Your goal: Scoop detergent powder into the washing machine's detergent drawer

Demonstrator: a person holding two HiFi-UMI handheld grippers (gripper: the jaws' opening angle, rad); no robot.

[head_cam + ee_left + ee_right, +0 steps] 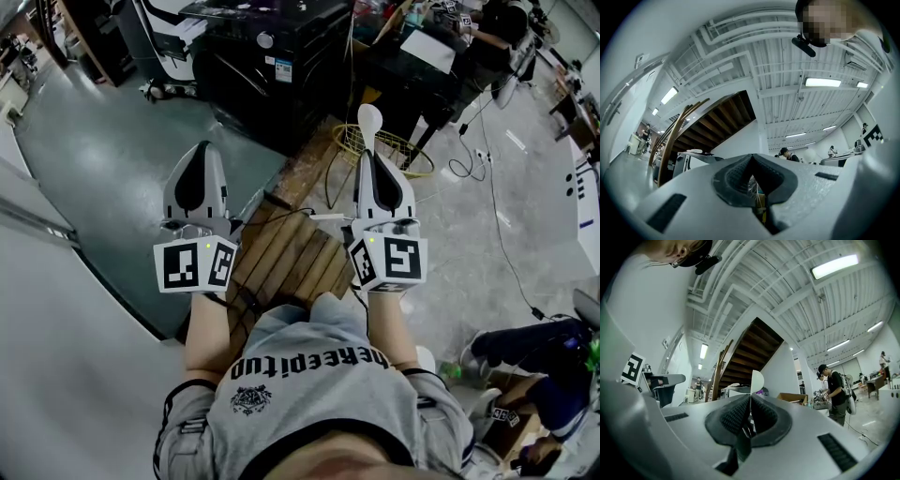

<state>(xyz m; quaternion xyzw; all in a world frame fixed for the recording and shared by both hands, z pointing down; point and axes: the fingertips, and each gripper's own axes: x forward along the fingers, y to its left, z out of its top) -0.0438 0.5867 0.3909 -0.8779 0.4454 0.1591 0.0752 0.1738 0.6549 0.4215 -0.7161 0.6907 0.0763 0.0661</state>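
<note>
In the head view both grippers are held out in front of the person's chest, pointing forward. My right gripper (pixel 372 156) is shut on the handle of a white scoop (pixel 368 118), whose rounded bowl sticks out past the jaws. The right gripper view shows that scoop (pixel 756 380) rising from between the closed pads of my right gripper (pixel 750 400). My left gripper (pixel 199 147) has its jaws together with nothing in them, and the same shows for the left gripper (pixel 752 165) in its own view. A black washing machine (pixel 272 58) stands ahead; its drawer cannot be made out.
A slatted wooden pallet (pixel 292 251) lies below the grippers. A yellow wire basket (pixel 405 148) sits just beyond the right gripper, with cables (pixel 497 225) trailing over the floor to the right. A person (pixel 495 37) works at a desk at the back right. Bags (pixel 525 375) lie at the lower right.
</note>
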